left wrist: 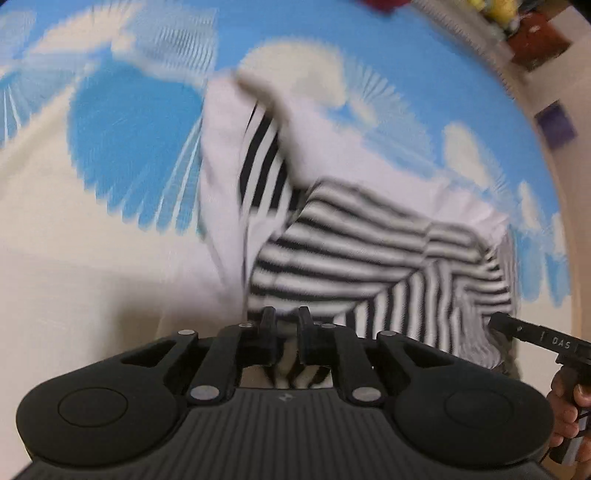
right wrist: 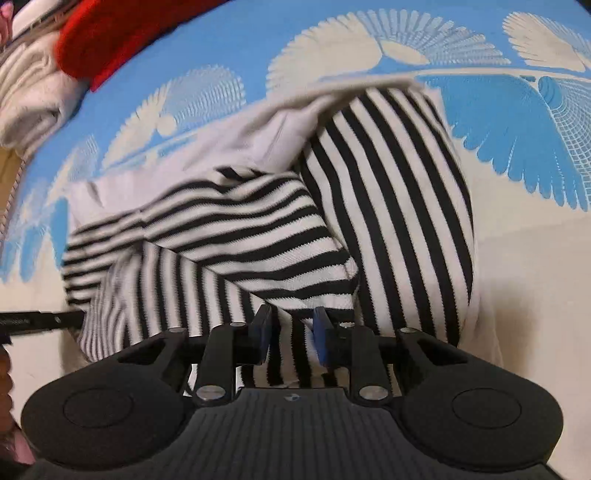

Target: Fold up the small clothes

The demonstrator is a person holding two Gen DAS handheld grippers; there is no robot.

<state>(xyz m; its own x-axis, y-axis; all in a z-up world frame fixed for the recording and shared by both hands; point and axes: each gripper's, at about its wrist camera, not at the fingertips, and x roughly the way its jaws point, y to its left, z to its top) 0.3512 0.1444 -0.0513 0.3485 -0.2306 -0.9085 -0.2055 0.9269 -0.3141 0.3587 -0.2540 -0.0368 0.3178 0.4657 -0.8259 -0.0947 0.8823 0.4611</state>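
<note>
A small black-and-white striped garment (left wrist: pixel 369 251) with a plain white inner side lies half folded on a blue and cream patterned sheet (left wrist: pixel 129 147). My left gripper (left wrist: pixel 286 325) is shut on a bunched edge of the garment. The right gripper's finger shows at the right of the left wrist view (left wrist: pixel 517 328), touching the garment's other end. In the right wrist view the striped garment (right wrist: pixel 332 221) fills the centre, and my right gripper (right wrist: pixel 291 325) is closed on its near edge, with cloth between the blue pads. The left gripper's finger (right wrist: pixel 44 318) shows at the left.
A red cloth (right wrist: pixel 122 33) and a cream folded cloth (right wrist: pixel 33 107) lie at the sheet's far left corner. The bed edge and small boxes (left wrist: pixel 535 48) on the floor show in the left wrist view. The patterned sheet (right wrist: pixel 517 122) extends to the right.
</note>
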